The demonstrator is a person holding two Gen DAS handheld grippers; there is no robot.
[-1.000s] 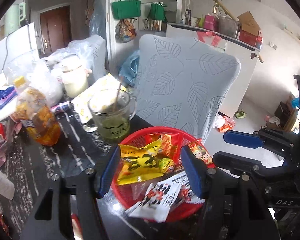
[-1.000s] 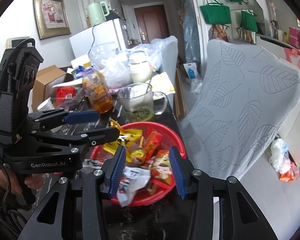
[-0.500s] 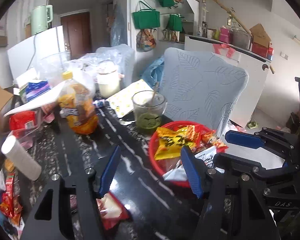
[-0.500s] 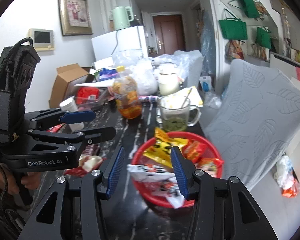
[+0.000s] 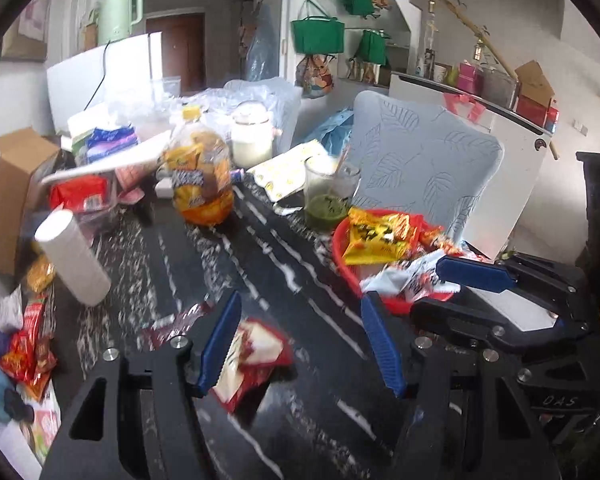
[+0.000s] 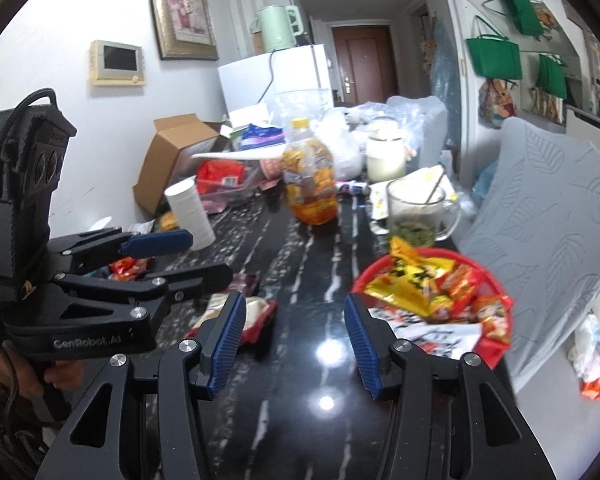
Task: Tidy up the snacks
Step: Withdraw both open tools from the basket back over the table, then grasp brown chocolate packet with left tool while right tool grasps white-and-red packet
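Left claw body [image 6: 88,342]: "GenRobot.AI" in pale letters on its black side, seen from the right wrist.
Right claw body [image 5: 556,400]: "DAS" faintly embossed on the black housing, seen from the left wrist.
Snack packets and juice bottle label: printing too blurred to read.

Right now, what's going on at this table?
A person holds two grippers over a dark table, sorting snacks. Both are empty: the left gripper is open above a loose red-and-white packet, and the right gripper's jaws are opening with nothing between them. The red basket already holds several packets.
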